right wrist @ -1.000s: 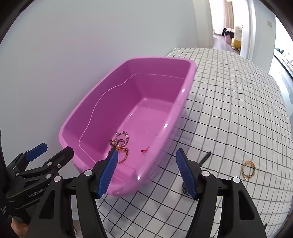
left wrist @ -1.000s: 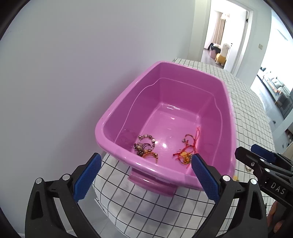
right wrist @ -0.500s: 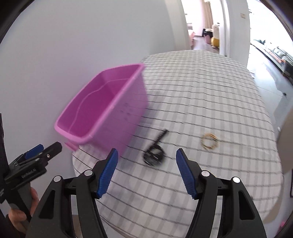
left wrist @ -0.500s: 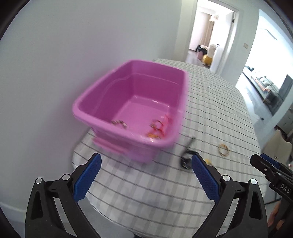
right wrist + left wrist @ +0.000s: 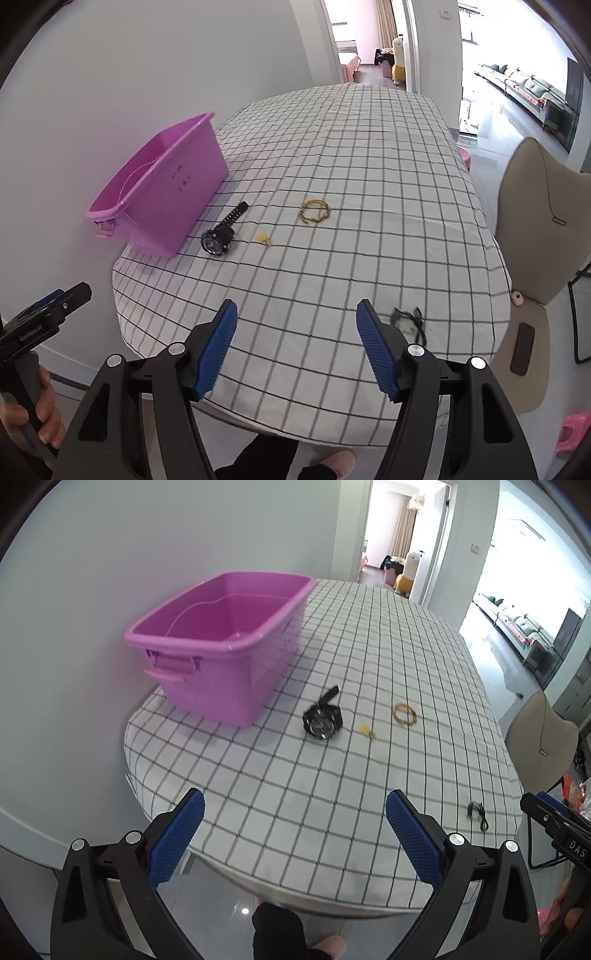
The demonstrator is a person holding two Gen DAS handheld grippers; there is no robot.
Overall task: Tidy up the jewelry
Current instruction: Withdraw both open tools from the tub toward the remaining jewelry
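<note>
From the left wrist view, the left gripper (image 5: 294, 832) stood wide, with nothing between its blue pads, hanging over the near edge of the bench (image 5: 369, 657), which was covered in a checked cloth. A pink tub (image 5: 221, 653) sat at the far left of the bench, against the wall; its inside floor was hidden from this angle. Just right of the tub lay a black watch (image 5: 322, 719). Beyond it came a small yellow piece (image 5: 366, 732) and then a gold bracelet (image 5: 404, 713), each apart from the others. A dark tangled cord (image 5: 477, 814) lay alone near the right edge. The tip of the right gripper (image 5: 554, 827) showed at the far right.

From the right wrist view, the right gripper (image 5: 296, 345) was also open at a medium spread and empty, poised over the near edge of the bench (image 5: 351, 147). The tub (image 5: 162, 188) stood at the left, with the watch (image 5: 221, 232) just beside its near corner. The yellow piece (image 5: 264, 239) and bracelet (image 5: 314, 211) lay further right. The cord (image 5: 408, 319) rested close beside the right pad. A beige chair (image 5: 535, 229) stood to the right. A hand (image 5: 35, 410) gripped the left tool's handle at the lower left.
</note>
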